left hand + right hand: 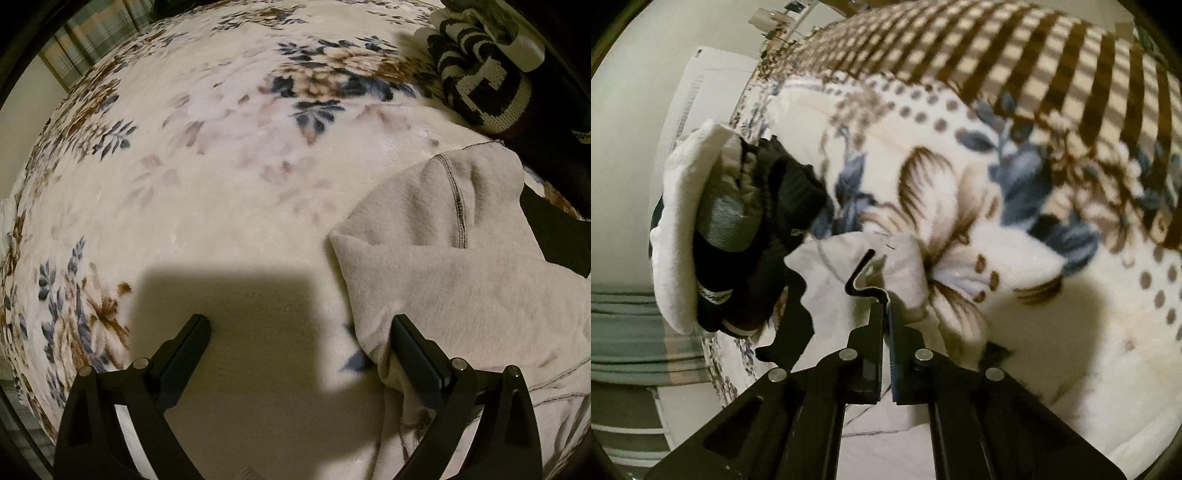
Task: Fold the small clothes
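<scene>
A small cream fleece garment (454,266) with dark stitched seams lies on a floral blanket (221,166) at the right of the left wrist view. My left gripper (301,325) is open just above the blanket; its right finger (417,354) rests on the garment's left edge, its left finger over bare blanket. In the right wrist view my right gripper (885,306) is shut on a bunched edge of the same cream garment (842,280) and holds it lifted off the blanket (960,206).
A pile of other clothes, black, grey and white (738,229), sits at the left of the right wrist view. A black-and-white knit item (484,85) lies at the far right of the blanket. A brown checked cover (1015,55) lies beyond.
</scene>
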Motion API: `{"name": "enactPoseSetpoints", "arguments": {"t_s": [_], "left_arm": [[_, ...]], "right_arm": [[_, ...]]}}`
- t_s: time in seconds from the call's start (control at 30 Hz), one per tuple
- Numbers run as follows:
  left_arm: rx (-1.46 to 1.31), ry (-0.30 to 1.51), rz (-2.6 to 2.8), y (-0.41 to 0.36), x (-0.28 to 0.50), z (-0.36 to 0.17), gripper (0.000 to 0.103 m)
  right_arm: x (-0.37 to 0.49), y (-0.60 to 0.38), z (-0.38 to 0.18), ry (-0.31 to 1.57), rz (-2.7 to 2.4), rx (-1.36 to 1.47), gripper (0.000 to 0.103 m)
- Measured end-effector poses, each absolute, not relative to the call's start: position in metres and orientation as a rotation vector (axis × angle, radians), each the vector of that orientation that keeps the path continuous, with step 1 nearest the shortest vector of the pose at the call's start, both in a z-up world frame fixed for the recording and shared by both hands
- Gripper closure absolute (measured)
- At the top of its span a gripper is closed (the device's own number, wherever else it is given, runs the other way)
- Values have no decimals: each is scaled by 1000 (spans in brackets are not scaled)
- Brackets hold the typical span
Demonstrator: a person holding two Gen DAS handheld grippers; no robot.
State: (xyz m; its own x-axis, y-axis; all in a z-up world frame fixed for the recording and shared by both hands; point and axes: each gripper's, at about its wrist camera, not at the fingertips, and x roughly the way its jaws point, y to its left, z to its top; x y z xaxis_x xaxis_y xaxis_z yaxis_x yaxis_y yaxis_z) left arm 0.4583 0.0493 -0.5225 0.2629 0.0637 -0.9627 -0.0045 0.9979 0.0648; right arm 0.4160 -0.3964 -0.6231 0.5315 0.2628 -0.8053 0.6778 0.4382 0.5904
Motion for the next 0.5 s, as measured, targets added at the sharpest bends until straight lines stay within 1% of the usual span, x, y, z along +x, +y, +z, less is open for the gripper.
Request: {"name": "enactPoseSetpoints", "arguments": {"t_s": [0.17, 0.3, 0.4, 0.5], "left_arm": [[49, 1306, 46, 50, 459, -522, 3], [48, 1307, 44, 51, 460, -522, 3], [51, 1308, 44, 52, 460, -523, 3], [51, 1309, 45, 52, 461, -523, 3]], "right_arm": [[406, -393, -602, 983, -316, 1134, 100], [392, -387, -586, 988, -306, 1126, 100], [382, -383, -583, 1009, -308, 1116, 100], [376, -384, -592, 1045, -328, 1112, 100]]}}
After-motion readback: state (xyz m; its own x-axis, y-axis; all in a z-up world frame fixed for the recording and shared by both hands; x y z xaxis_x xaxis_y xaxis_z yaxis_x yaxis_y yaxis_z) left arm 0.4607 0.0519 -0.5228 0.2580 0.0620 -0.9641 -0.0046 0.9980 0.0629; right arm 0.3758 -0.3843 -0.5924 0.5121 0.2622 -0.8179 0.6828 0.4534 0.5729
